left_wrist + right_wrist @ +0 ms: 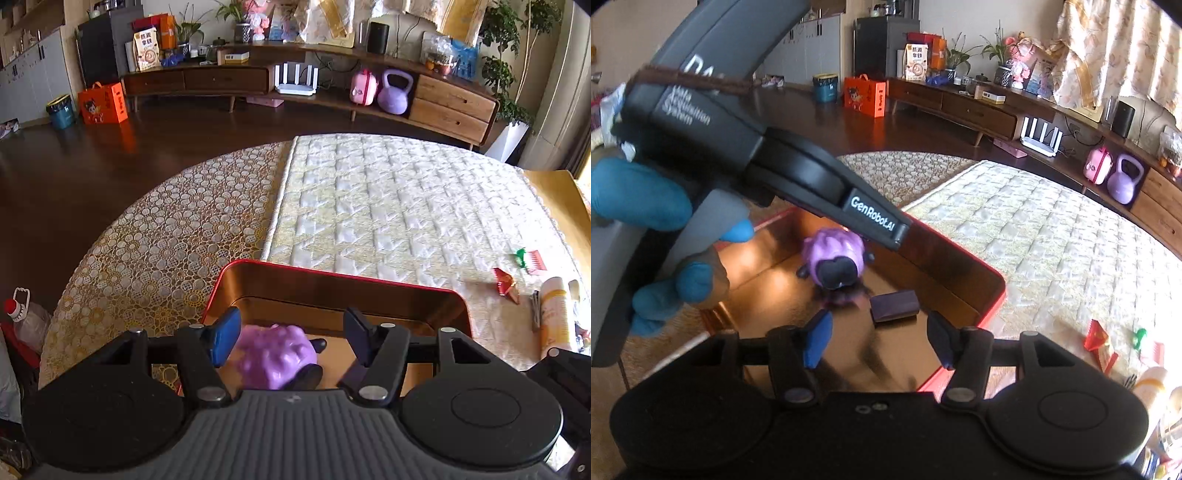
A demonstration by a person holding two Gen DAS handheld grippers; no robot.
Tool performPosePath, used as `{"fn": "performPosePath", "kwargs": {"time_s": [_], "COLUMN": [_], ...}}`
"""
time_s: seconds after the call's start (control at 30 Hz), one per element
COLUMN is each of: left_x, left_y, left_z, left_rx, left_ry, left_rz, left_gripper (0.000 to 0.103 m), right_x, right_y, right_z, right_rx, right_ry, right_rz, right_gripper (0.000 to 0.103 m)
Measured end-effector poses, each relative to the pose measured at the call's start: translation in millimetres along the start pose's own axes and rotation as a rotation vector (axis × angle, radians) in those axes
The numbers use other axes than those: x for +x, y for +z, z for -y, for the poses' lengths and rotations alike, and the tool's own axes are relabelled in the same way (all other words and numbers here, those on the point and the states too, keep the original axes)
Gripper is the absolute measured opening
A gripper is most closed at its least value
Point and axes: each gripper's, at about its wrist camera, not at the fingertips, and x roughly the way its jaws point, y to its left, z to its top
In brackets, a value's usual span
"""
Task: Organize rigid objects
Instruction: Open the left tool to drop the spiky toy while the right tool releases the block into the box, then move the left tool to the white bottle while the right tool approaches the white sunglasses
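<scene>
A purple bumpy toy sheep [275, 356] with a black face stands on the gold floor of a red-rimmed tin box [332, 275]. My left gripper [291, 339] is open above the box, its jaws spread on either side of the sheep without touching it. In the right wrist view the sheep [833, 260] stands in the box [999, 288] beside a small dark purple block [894, 305]. My right gripper [877, 341] is open and empty over the box's near part. The left gripper's body hangs over the sheep there.
On the quilted mat right of the box lie a red wrapper [506, 284], a red comb with a green clip [532, 258] and a white-yellow tube [554, 314]. A lace cloth [166, 236] covers the table's left. A plastic bottle [26, 317] stands by the left edge.
</scene>
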Motion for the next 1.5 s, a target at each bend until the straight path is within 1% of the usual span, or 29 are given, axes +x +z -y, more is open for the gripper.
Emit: {"fn": "performPosePath", "kwargs": {"time_s": [0.1, 0.17, 0.37, 0.47, 0.57, 0.73, 0.83, 1.0, 1.03, 1.07, 1.1, 1.33, 1.5], "left_x": [-11.3, -19.8, -43.6, -54.3, -66.1, -88.0, -97.0, -108.9, -110.9, -112.1, -113.6, -117.5, -115.3], "left_y": [-2.4, -4.4, -12.3, -17.3, -22.7, -33.8, -42.1, -54.6, -56.2, -58.0, -60.4, -69.2, -72.8], "left_z": [3.5, 6.7, 17.5, 23.6, 31.1, 49.5, 63.2, 88.3, 92.9, 96.2, 99.9, 126.0, 143.0], "left_rx": [0.010, 0.017, 0.031, 0.032, 0.040, 0.062, 0.076, 0.112, 0.112, 0.113, 0.114, 0.135, 0.153], "left_ry": [-0.003, -0.007, -0.030, -0.044, -0.063, -0.092, -0.111, -0.137, -0.147, -0.157, -0.164, -0.207, -0.211], "left_rz": [0.014, 0.026, 0.053, 0.062, 0.078, 0.110, 0.119, 0.133, 0.134, 0.135, 0.138, 0.137, 0.137], "left_gripper": [0.062, 0.067, 0.067, 0.068, 0.068, 0.068, 0.074, 0.075, 0.078, 0.083, 0.083, 0.083, 0.083], "right_x": [-14.6, -27.0, -57.1, -72.9, -88.5, -113.8, -127.2, -146.9, -150.3, -153.8, -156.1, -175.1, -184.9], "right_y": [-3.2, -8.7, -10.2, -17.0, -22.3, -40.0, -51.4, -70.0, -74.1, -77.0, -79.6, -101.1, -117.2], "right_z": [3.4, 1.1, 10.5, 15.0, 21.2, 33.5, 39.4, 53.2, 55.8, 58.8, 59.8, 82.1, 94.6], "right_rx": [0.021, 0.036, 0.065, 0.084, 0.107, 0.150, 0.169, 0.205, 0.213, 0.221, 0.227, 0.302, 0.323], "right_ry": [0.002, 0.005, -0.006, -0.010, -0.017, -0.031, -0.047, -0.084, -0.096, -0.106, -0.114, -0.131, -0.159], "right_rz": [0.023, 0.039, 0.070, 0.089, 0.106, 0.122, 0.130, 0.148, 0.154, 0.162, 0.170, 0.215, 0.263], "right_gripper": [0.062, 0.063, 0.066, 0.071, 0.078, 0.087, 0.092, 0.100, 0.102, 0.103, 0.103, 0.103, 0.103]}}
